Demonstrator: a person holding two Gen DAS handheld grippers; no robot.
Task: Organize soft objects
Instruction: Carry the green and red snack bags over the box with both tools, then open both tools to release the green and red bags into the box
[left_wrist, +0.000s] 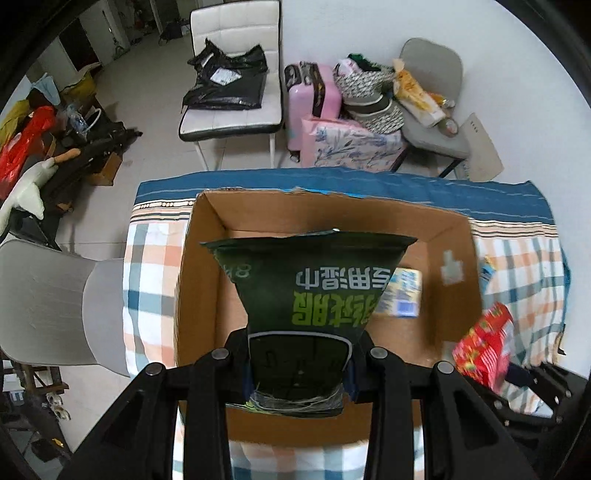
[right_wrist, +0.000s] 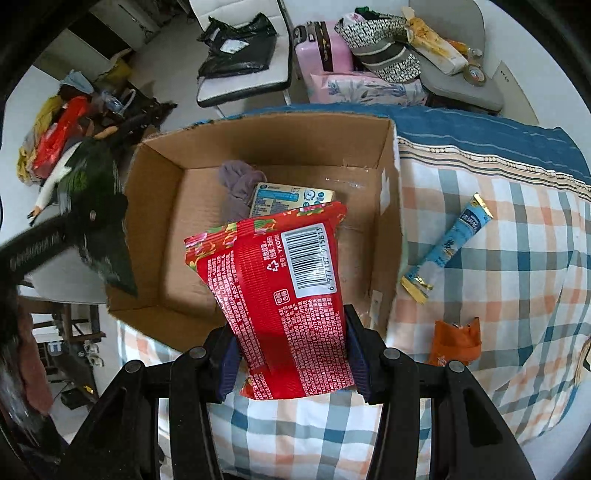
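Note:
My left gripper (left_wrist: 299, 354) is shut on a dark green wet-wipes pack (left_wrist: 310, 280) and holds it above the open cardboard box (left_wrist: 207, 229). My right gripper (right_wrist: 291, 350) is shut on a red printed pack (right_wrist: 280, 288), held over the box's (right_wrist: 147, 221) near edge. The red pack also shows blurred at the right of the left wrist view (left_wrist: 484, 343). The green pack shows blurred at the left of the right wrist view (right_wrist: 99, 221). Inside the box lie a pale tissue pack (right_wrist: 291, 199) and a mauve cloth (right_wrist: 236, 188).
The box sits on a checked sheet (right_wrist: 498, 266). A blue sachet (right_wrist: 447, 247) and an orange packet (right_wrist: 456, 343) lie on the sheet right of the box. Beyond stand a white chair (left_wrist: 232, 88), a pink suitcase (left_wrist: 314, 99) and a grey chair (left_wrist: 432, 122).

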